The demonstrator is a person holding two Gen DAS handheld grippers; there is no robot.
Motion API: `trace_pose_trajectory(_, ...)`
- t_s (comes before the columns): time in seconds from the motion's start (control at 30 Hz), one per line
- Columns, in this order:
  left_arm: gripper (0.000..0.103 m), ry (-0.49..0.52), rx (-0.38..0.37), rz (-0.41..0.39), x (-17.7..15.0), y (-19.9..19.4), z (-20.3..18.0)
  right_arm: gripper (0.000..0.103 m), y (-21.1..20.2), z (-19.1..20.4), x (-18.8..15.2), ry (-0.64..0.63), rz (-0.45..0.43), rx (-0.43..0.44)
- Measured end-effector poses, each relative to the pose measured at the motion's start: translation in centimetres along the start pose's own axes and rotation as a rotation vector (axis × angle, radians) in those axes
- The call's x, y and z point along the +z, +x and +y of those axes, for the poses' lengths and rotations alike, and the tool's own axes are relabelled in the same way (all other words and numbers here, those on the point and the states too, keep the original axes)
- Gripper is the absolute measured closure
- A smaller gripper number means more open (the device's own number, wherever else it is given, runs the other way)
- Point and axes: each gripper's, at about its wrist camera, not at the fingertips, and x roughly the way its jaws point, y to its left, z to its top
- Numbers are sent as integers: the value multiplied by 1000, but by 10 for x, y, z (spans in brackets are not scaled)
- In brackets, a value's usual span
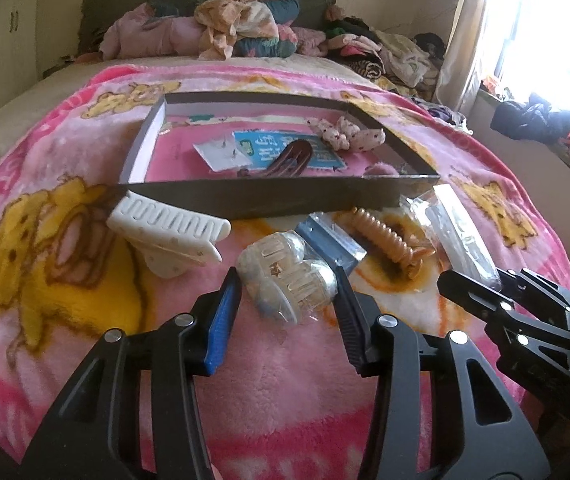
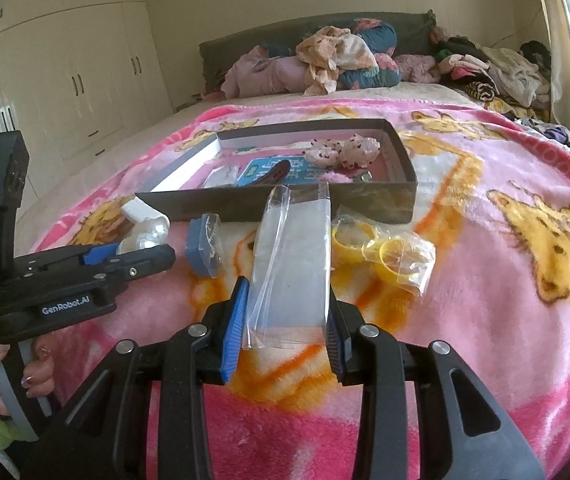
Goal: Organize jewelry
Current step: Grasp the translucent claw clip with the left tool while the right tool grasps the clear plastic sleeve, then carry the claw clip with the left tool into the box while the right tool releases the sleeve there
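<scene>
A pink blanket (image 1: 85, 184) printed with yellow cartoon animals covers the bed, and a heap of clothes (image 1: 229, 28) lies against the headboard. On the blanket sits a shallow dark box (image 1: 269, 196), open at the top. Inside it lie a spotted scrunchie (image 1: 345, 133), a blue card (image 1: 285, 152), a dark brown hair clip (image 1: 289, 158) across that card, and a white earring card (image 1: 221, 152).

In front of the box's near wall, 5 more items rest on the blanket: a white claw clip (image 1: 169, 236) at the left, a clear claw clip (image 1: 285, 276), a blue card in a plastic sleeve (image 1: 329, 240), a tan claw clip (image 1: 389, 240), and a bag of yellow rings (image 2: 385, 256) further right.

The left gripper (image 1: 289, 280) has its 2 fingers about a third apart, pressed against both sides of the clear claw clip, which sits on the blanket.

The right gripper (image 2: 287, 312) is likewise part-closed, its blue pads (image 2: 237, 320) pinching a clear plastic bag (image 2: 293, 260) that stands up between them, just short of the box. A hand (image 2: 9, 372) grips the left gripper's handle.
</scene>
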Motion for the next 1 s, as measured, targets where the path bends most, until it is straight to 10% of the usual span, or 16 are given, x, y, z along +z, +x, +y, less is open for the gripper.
trace_pose_trajectory(1.0, 66, -30, 30, -110, 56, -26, 18, 70, 1, 7, 58, -41, -44, 16)
